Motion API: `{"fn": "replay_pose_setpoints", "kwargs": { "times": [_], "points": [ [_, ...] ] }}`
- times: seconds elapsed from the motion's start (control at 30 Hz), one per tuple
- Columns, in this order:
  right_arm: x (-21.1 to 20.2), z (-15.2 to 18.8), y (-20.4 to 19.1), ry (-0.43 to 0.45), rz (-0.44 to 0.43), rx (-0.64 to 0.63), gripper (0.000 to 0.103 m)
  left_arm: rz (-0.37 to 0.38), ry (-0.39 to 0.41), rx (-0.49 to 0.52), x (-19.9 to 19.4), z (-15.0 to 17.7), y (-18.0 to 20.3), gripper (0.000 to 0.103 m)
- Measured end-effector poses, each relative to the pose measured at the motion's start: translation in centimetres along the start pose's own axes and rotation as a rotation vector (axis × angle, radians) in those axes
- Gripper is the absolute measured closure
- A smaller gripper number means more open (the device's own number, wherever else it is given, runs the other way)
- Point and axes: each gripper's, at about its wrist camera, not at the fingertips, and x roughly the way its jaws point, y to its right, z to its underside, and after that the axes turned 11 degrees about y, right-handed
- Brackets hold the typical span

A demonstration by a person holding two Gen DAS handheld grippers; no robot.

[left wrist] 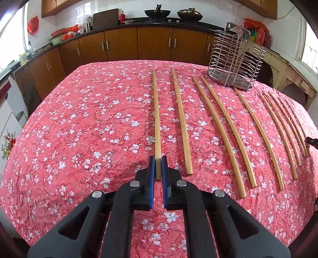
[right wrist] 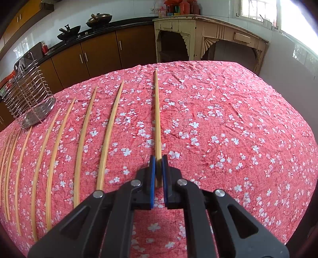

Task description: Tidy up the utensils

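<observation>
Several bamboo chopsticks lie side by side on a table with a pink flowered cloth [left wrist: 79,119]. My left gripper [left wrist: 158,158] is shut on the near end of the leftmost chopstick [left wrist: 156,119], which points straight away from it. In the right wrist view my right gripper [right wrist: 158,159] is shut on the near end of the rightmost chopstick [right wrist: 157,111]. The other chopsticks [left wrist: 224,129] [right wrist: 81,139] rest between the two held ones. A wire utensil rack [left wrist: 236,57] [right wrist: 27,101] stands at the far side of the table behind the row.
Brown kitchen cabinets [left wrist: 139,43] with a dark counter and two woks [left wrist: 158,12] run behind the table. A worn cream side table [right wrist: 208,37] stands beyond the far right corner. The cloth [right wrist: 238,119] right of the held chopstick is bare.
</observation>
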Motion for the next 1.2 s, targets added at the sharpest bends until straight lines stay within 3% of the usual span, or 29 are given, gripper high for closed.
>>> {"fn": "replay_pose_setpoints", "kwargs": {
  "times": [0.53,1.2],
  "points": [
    [-0.2,0.0,0.1,0.011,0.003,0.007,0.096,0.02,-0.013,-0.01,0.6,-1.1,-0.4,0.097],
    [-8.2,-3.6,0.0,0.247,-0.051,0.004,0.096,0.06,0.227,0.054,-6.0,-5.7,0.6,0.097]
  ]
}}
